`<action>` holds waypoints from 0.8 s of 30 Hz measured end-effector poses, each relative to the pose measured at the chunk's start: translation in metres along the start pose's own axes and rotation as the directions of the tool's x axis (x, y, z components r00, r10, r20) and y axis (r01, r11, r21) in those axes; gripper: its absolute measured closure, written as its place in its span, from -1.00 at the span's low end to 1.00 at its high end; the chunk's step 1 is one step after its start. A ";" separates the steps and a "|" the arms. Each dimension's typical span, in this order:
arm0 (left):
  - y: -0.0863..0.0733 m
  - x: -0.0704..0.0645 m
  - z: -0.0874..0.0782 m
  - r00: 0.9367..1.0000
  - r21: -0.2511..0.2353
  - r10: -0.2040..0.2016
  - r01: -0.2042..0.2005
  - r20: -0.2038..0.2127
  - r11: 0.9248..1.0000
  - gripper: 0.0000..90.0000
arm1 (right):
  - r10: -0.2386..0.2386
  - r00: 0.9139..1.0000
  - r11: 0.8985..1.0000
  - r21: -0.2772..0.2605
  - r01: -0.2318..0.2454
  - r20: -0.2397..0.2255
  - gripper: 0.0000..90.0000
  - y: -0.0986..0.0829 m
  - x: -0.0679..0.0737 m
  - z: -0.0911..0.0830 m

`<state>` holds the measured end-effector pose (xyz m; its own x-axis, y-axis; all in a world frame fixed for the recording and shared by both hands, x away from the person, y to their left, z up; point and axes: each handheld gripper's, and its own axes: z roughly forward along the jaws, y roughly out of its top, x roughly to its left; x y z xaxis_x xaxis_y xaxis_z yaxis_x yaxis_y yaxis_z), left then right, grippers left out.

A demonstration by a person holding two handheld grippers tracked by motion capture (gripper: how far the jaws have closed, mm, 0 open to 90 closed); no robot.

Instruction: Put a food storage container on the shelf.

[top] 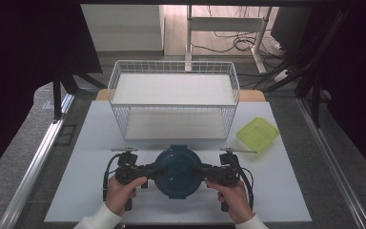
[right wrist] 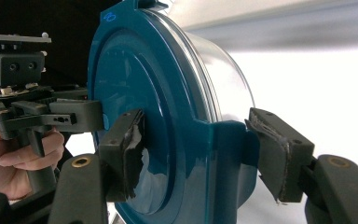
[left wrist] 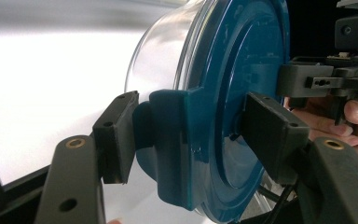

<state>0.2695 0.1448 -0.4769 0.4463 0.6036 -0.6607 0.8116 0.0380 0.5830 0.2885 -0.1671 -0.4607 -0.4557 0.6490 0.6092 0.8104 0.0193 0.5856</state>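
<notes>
in the high view a round clear tub with a dark blue lid (top: 177, 172) sits on the white table (top: 86, 191) at the lower middle of the frame. your left gripper (top: 158, 170) comes at it from the left side and your right gripper (top: 198, 170) from the right side.

in the left gripper view the jaws sit on both sides of the lid's side clip (left wrist: 168, 140), one under the clip and one on top of the lid, so that gripper grasps the lid edge. in the right gripper view the jaws do the same on the other clip (right wrist: 228, 158), pinching the lid edge.

a white wire basket (top: 174, 98) stands behind the tub in the upper middle. a small green lid (top: 258, 134) lies flat to the right of the basket.
</notes>
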 end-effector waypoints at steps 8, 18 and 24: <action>0.020 -0.002 -0.010 1.000 -0.020 0.024 -0.024 -0.010 0.999 -0.16 | -0.023 1.000 1.000 -0.014 0.022 -0.010 -0.17 0.020 0.009 0.003; 0.042 -0.010 -0.018 0.999 -0.045 0.053 -0.053 -0.010 0.998 -0.16 | -0.063 0.998 0.997 -0.044 0.062 -0.008 -0.17 0.043 0.020 -0.003; 0.061 -0.015 -0.025 0.997 -0.061 0.075 -0.076 -0.019 0.995 -0.16 | -0.078 0.997 0.995 -0.061 0.077 -0.012 -0.17 0.060 0.026 -0.005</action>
<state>0.3026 0.1580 -0.4191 0.4985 0.6200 -0.6059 0.7510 0.0404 0.6591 0.3231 -0.1525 -0.4069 -0.5216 0.6362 0.5684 0.7491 0.0227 0.6620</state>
